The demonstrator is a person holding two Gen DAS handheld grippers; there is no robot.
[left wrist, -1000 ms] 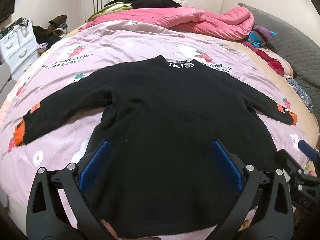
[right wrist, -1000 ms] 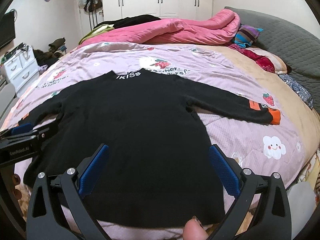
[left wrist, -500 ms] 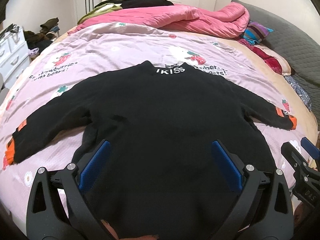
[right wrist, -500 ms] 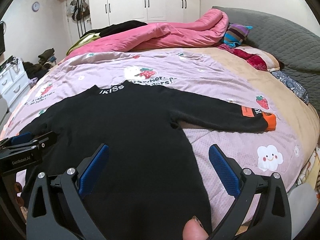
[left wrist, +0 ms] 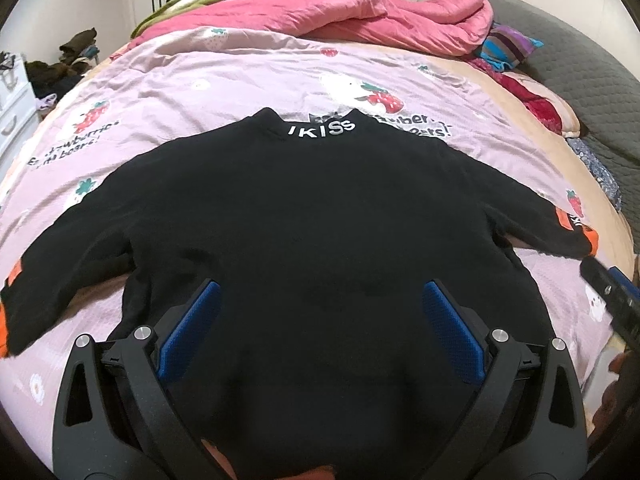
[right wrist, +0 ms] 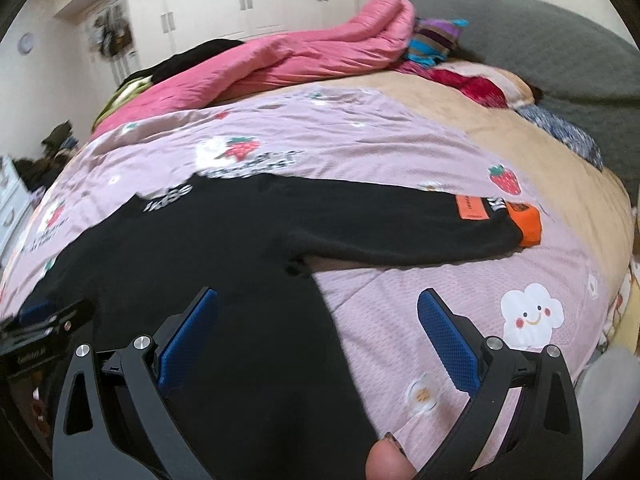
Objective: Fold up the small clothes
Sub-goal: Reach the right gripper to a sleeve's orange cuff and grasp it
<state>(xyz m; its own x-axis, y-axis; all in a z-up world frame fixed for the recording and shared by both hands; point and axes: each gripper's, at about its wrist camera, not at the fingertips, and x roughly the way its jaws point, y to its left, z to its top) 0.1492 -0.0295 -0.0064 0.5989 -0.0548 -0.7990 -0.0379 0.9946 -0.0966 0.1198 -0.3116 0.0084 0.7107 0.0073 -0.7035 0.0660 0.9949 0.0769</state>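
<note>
A small black sweater (left wrist: 312, 216) with white "IKISS" lettering at the collar lies flat on the bed, both sleeves spread out, orange cuffs at the ends. My left gripper (left wrist: 320, 336) is open and empty above the sweater's lower body. My right gripper (right wrist: 318, 340) is open and empty over the sweater's right side edge, below the right sleeve (right wrist: 400, 228) with its orange cuff (right wrist: 526, 224). The right gripper also shows in the left wrist view (left wrist: 612, 300) at the right edge. The left gripper shows in the right wrist view (right wrist: 44, 324) at the left edge.
The pink printed bedsheet (left wrist: 208, 80) covers the bed. A pink quilt (left wrist: 360, 20) is heaped at the far side, with striped and red pillows (left wrist: 508, 48) and a grey headboard (right wrist: 560, 52) at the right. White drawers (left wrist: 12, 108) stand left.
The left gripper has moved forward over the sweater. The right gripper has swung right toward the right sleeve, so the sweater's body now sits left in its view. Both stay open.
</note>
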